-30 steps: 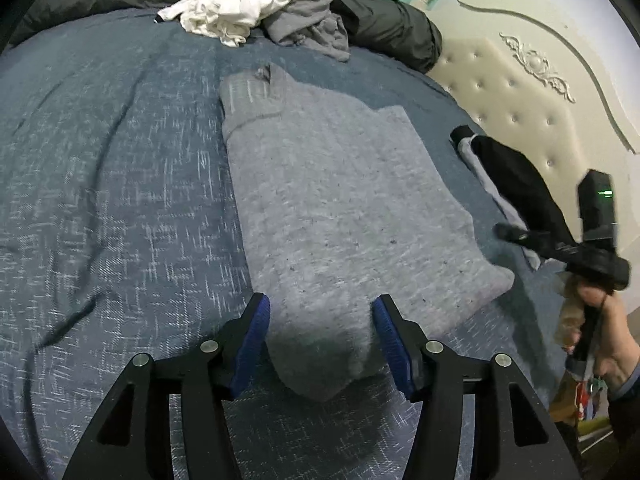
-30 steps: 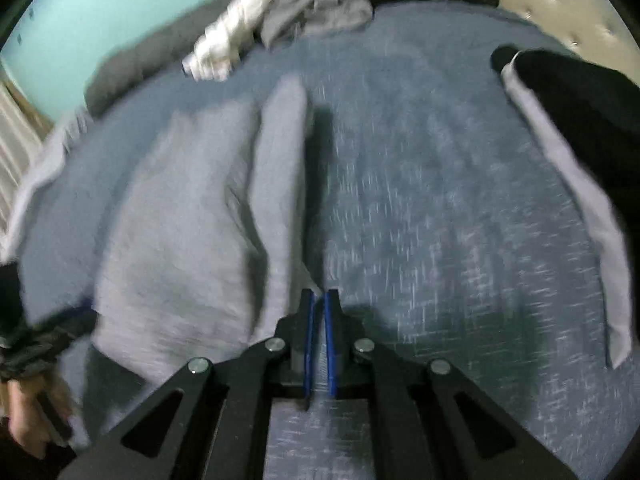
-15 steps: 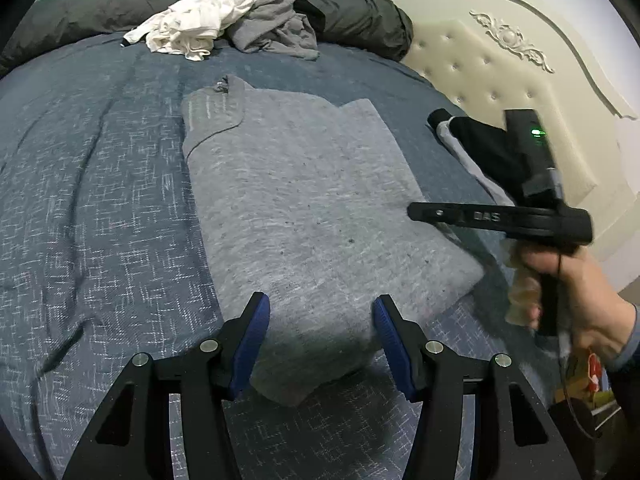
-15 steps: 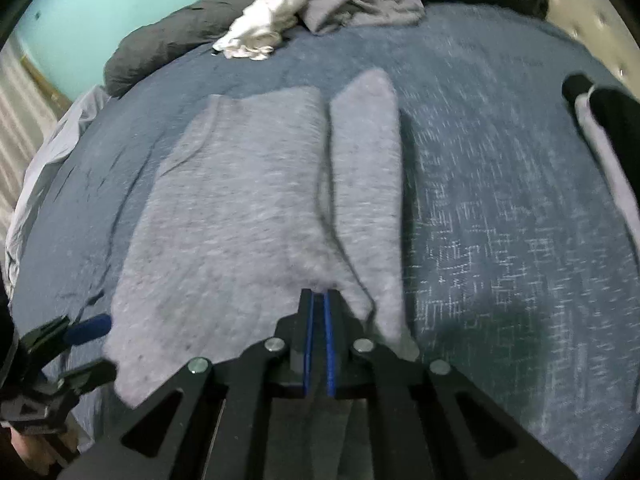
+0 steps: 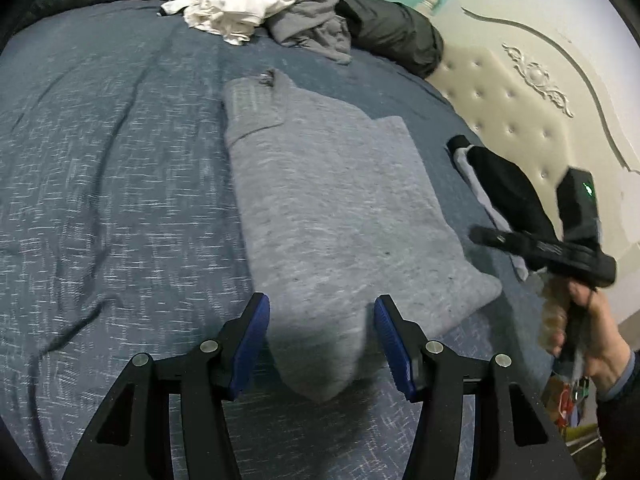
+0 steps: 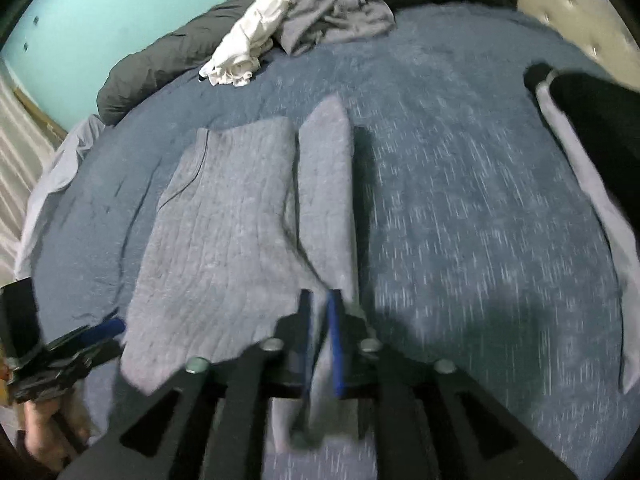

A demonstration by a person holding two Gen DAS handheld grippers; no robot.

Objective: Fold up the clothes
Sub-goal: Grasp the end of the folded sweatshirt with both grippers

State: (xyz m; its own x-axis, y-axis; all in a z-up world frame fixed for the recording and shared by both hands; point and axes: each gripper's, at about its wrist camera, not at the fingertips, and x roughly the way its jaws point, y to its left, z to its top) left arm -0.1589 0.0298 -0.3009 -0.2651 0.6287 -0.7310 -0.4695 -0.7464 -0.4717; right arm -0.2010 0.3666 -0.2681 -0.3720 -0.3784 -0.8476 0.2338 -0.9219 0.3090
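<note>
A grey sweater [image 5: 320,200] lies flat on the blue bed [image 5: 100,200], with its sleeve folded in as a narrow strip [image 6: 326,184]. My left gripper [image 5: 322,332] is open, its blue pads [image 5: 260,320] on either side of the sweater's near corner without touching it. It also shows at the left edge of the right wrist view [image 6: 102,340]. My right gripper [image 6: 320,320] hovers over the sweater's right near edge with its pads almost together; grey cloth shows in the slit. In the left wrist view a hand [image 5: 588,328] holds the right gripper [image 5: 480,236] beside the sweater.
A white garment [image 5: 240,4] and a crumpled grey one [image 5: 316,28] are piled at the far side against a dark duvet [image 5: 392,28]. A black and grey garment [image 5: 504,188] lies at the right by the tufted headboard [image 5: 520,120].
My right gripper has swung left from above bare bed to the sweater's right edge, and its pads have parted slightly. The left gripper has stayed open around the near corner.
</note>
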